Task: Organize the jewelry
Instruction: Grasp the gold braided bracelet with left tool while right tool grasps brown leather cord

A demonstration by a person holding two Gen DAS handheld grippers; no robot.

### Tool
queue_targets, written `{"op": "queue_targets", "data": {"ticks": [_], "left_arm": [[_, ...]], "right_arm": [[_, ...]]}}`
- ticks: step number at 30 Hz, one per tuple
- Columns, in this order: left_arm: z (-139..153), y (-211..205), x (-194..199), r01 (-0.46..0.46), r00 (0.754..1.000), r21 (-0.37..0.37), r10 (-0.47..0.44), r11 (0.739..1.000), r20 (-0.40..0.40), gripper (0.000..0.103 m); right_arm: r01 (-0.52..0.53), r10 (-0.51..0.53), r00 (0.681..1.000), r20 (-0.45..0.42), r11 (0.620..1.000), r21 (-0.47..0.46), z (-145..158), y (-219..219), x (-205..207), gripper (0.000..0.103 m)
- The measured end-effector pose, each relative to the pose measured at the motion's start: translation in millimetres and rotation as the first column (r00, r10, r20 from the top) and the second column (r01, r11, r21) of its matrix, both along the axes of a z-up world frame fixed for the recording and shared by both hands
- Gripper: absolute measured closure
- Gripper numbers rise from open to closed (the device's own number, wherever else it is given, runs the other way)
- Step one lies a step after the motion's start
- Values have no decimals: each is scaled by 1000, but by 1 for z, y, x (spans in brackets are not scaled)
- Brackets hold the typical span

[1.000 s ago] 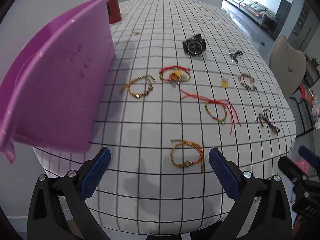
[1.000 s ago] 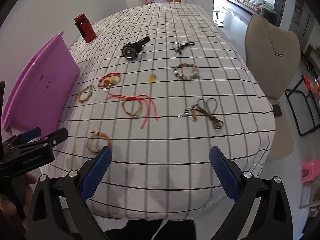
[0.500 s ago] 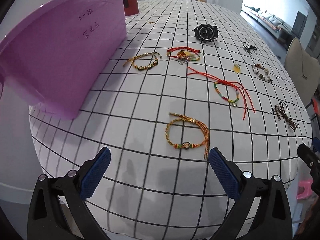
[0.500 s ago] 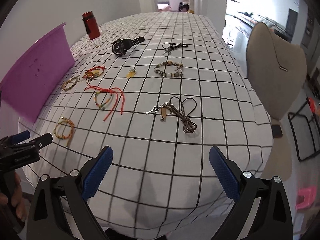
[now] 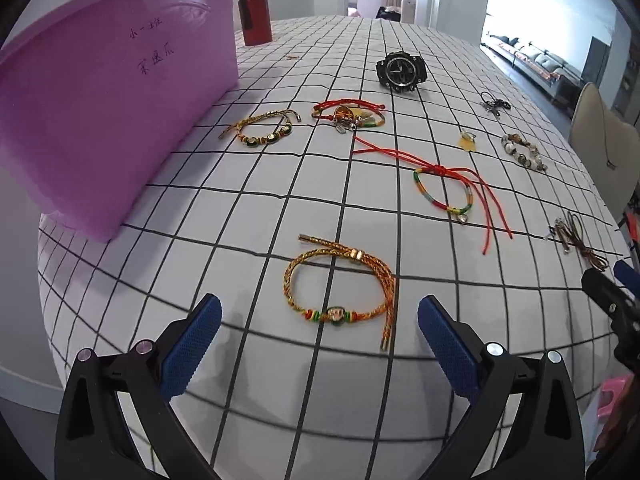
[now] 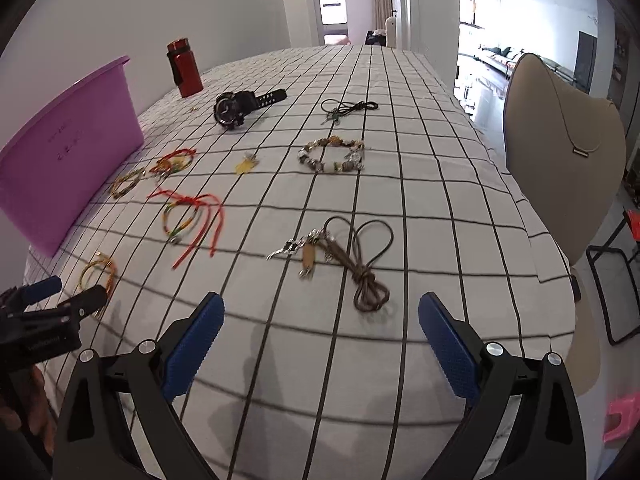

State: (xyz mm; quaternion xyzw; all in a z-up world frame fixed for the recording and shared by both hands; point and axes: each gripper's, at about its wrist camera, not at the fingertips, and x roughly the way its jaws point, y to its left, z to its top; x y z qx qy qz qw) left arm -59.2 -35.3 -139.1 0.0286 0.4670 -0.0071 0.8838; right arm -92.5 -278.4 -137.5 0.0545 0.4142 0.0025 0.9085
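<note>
Jewelry lies spread over a checked tablecloth (image 5: 248, 208). A gold braided bracelet (image 5: 340, 280) sits just ahead of my open left gripper (image 5: 320, 332), between its blue pads but beyond them. Farther off lie a rainbow bracelet with red cords (image 5: 448, 192), a red cord bracelet with charms (image 5: 348, 114), a gold beaded bracelet (image 5: 264, 132) and a black watch (image 5: 400, 70). My right gripper (image 6: 320, 336) is open too, near a brown cord necklace with keys (image 6: 352, 256). A stone bead bracelet (image 6: 332, 156) lies beyond it. A purple tub (image 5: 100, 100) stands at the left.
A red bottle (image 5: 254, 12) stands behind the tub. A black cord pendant (image 6: 348, 108) and a small yellow charm (image 6: 246, 164) lie mid-table. A beige chair (image 6: 560, 152) is at the table's right side. A black frame (image 6: 616, 292) and a pink object (image 6: 622, 420) sit on the floor.
Both grippers have moved lower and closer to the table. The gold braided bracelet now lies nearer my left gripper, the brown cord necklace nearer my right. Both stayed open.
</note>
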Motion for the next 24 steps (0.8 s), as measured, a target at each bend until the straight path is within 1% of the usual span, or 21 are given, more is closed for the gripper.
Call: {"op": "queue_targets", "data": {"ticks": [3, 6, 9, 13, 16, 19, 21, 22, 23, 24], "left_arm": [[-6, 2, 6, -19, 1000, -10, 19, 1000, 1, 6], [-11, 3, 11, -30, 1000, -31, 30, 999, -8, 6], [-12, 1, 13, -32, 999, -37, 32, 999, 3, 6], [-13, -2, 13, -28, 999, -36, 28, 999, 16, 5], [-13, -2, 12, -22, 999, -35, 23, 999, 29, 5], [-13, -2, 13, -19, 1000, -38, 19, 999, 23, 6], [-13, -2, 12, -15, 1000, -39, 16, 999, 25, 7], [-13, -2, 11, -14, 999, -39, 16, 999, 28, 10], [-12, -3, 8, -13, 999, -40, 14, 999, 36, 15], [-11, -4, 5, -8, 999, -41, 10, 999, 43, 18]], "right_arm": [[6, -6, 1000, -6, 999, -39, -7, -1, 9, 10], [12, -12, 1000, -7, 999, -43, -10, -4, 14, 10], [14, -15, 1000, -14, 997, -76, -15, -5, 19, 10], [23, -26, 999, -30, 997, -72, -19, -9, 25, 10], [18, -20, 1000, -22, 996, -84, -21, -9, 26, 10], [18, -20, 1000, -15, 996, -86, -21, -9, 25, 11], [12, -13, 1000, -10, 996, -88, -20, -8, 24, 15], [5, -6, 1000, -5, 996, -90, -19, -6, 23, 19], [-4, 4, 1000, 0, 996, -93, -19, -4, 22, 24], [-12, 13, 1000, 4, 995, -94, -18, -3, 21, 27]]}}
